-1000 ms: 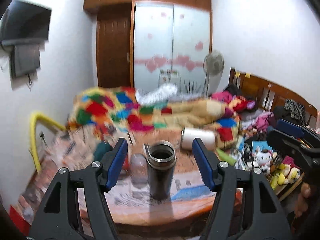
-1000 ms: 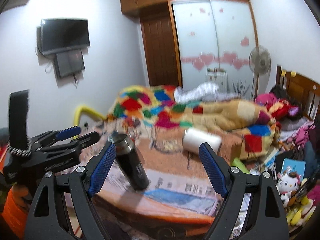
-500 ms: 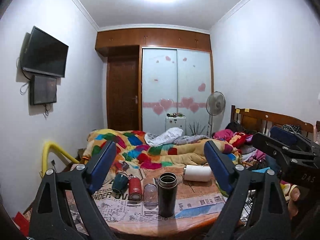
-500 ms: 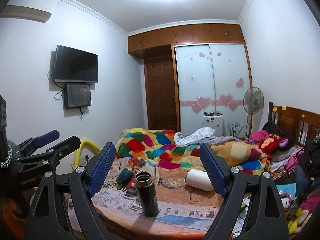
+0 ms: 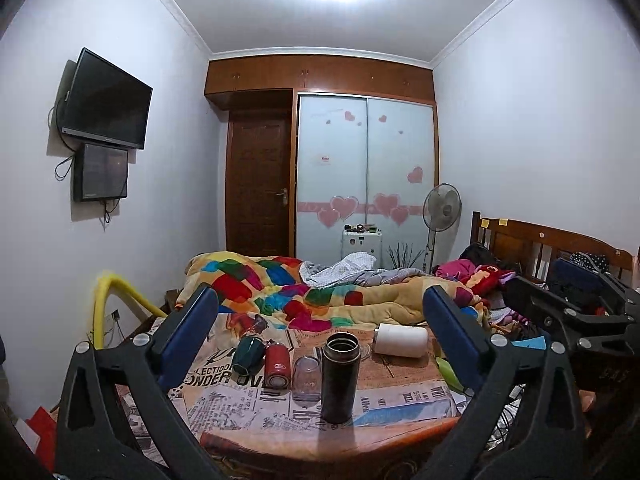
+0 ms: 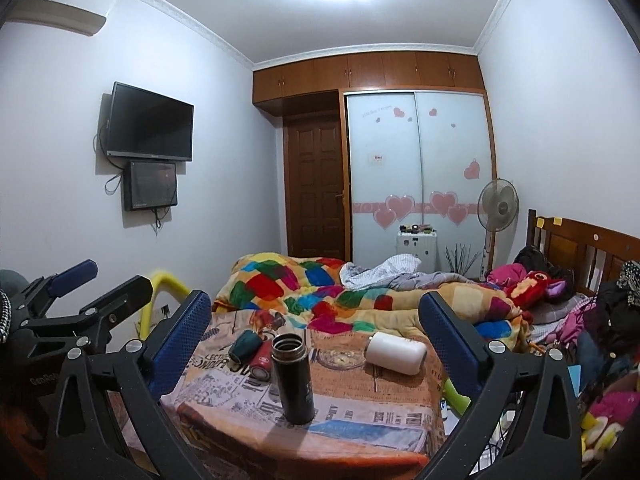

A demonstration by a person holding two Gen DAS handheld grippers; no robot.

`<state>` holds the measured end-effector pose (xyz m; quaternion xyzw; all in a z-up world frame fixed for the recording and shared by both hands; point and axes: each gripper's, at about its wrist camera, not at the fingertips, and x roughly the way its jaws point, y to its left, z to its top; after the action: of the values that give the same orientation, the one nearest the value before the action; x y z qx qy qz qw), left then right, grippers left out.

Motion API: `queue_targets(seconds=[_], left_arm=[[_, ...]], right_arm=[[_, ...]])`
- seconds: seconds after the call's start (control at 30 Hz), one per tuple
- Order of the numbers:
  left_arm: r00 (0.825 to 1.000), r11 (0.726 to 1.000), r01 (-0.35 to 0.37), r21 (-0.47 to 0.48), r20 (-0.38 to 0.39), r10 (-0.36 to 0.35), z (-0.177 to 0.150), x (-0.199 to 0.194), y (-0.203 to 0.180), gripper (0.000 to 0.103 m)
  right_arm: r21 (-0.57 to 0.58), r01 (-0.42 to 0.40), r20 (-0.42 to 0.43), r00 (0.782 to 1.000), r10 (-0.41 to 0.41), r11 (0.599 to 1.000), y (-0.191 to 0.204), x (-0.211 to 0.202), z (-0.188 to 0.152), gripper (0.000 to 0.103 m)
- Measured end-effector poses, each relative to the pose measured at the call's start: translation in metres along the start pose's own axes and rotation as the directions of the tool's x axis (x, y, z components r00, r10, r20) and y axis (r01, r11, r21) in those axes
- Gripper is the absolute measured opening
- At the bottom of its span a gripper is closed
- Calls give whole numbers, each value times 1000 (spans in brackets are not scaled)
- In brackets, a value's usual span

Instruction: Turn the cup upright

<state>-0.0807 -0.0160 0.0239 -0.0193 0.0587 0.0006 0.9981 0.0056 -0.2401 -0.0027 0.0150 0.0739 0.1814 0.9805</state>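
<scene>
A tall black flask cup (image 5: 339, 376) stands upright, mouth up, near the front of the newspaper-covered table (image 5: 400, 400); it also shows in the right wrist view (image 6: 294, 376). My left gripper (image 5: 320, 336) is open and empty, held back from the table with the cup between its fingers in view. My right gripper (image 6: 314, 334) is open and empty, also back from the table. A green cup (image 5: 247, 354), a red cup (image 5: 277, 365) and a white cup (image 5: 400, 340) lie on their sides. A clear glass (image 5: 306, 378) stands mouth down.
A glass dish (image 6: 340, 358) sits behind the black cup. A bed with a colourful quilt (image 5: 304, 296) lies beyond the table. A yellow rail (image 5: 116, 300) is at left, clothes and toys (image 6: 600, 400) at right. Each gripper shows at the other view's edge.
Both grippers have pulled back and tilted upward from the table. The black cup stands free and now looks smaller and farther away.
</scene>
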Motion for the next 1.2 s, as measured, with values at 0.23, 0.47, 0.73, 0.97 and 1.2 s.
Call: queue_targets(seconds=[0.23,0.47,0.73,0.97,1.2], left_arm=[[1000,1000,-9,-4,-11,9,-1,6,1,103],[1000,1000,-11,-7,-27,11,-4,15,2,103],[999,1000,-4,-15,-35,4,-5,20,1,103],[999,1000,-4,-15,-37,3,-7,22,1,103],[999,1000,-4,-16,-38,3,-6,22,1,103]], right_arm=[[11,-7,-17,1000,7,1000,-1,-2,-4,103],[9,-11,-36,999,11,1000,0,0,-5,103],[10,-13,-48,999,13,1000,0,1,-6,103],[11,-12,-56,998,13,1000,-1,2,-6,103],[10,-12,-55,998,13,1000,-1,2,-6,103]])
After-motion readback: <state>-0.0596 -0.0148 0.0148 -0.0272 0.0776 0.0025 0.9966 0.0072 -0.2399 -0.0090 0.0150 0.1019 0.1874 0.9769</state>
